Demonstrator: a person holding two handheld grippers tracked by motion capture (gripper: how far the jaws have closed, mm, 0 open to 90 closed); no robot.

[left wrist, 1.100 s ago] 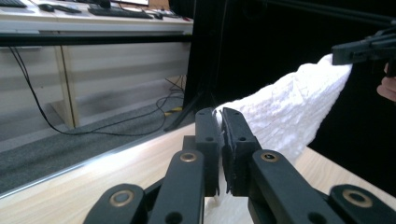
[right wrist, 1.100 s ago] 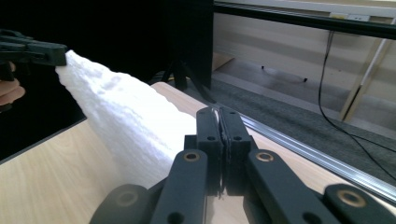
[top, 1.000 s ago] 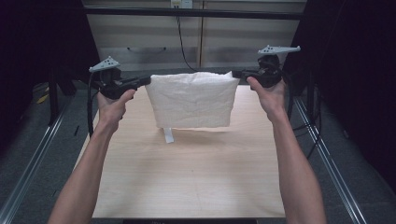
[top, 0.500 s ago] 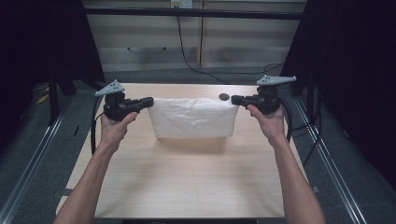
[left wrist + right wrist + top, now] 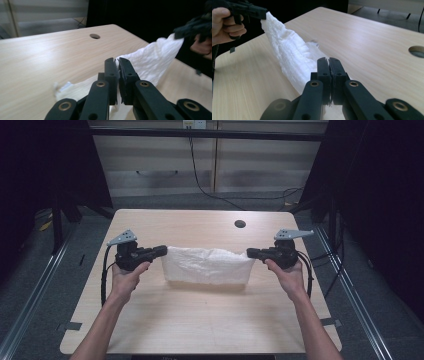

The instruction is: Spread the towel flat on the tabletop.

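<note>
A white textured cloth [image 5: 207, 266] stretches between my two grippers, its lower edge resting on the wooden table [image 5: 200, 320]. My left gripper [image 5: 164, 251] is shut on the cloth's left top corner, and my right gripper [image 5: 249, 253] is shut on the right top corner. In the left gripper view my left gripper [image 5: 117, 61] pinches the cloth [image 5: 150, 60], which runs off to the other gripper at the upper right. From the right gripper view, the right gripper [image 5: 328, 60] clamps the cloth [image 5: 287, 57] the same way.
A round cable hole [image 5: 240, 224] sits near the table's far edge. Grey cabinets [image 5: 210, 165] stand behind the table, with a hanging cable [image 5: 200, 175]. Metal rails [image 5: 355, 300] run along both sides.
Both grippers have come down and toward me with the cloth. It hung high above the table a second ago; now its lower part lies bunched on the tabletop.
</note>
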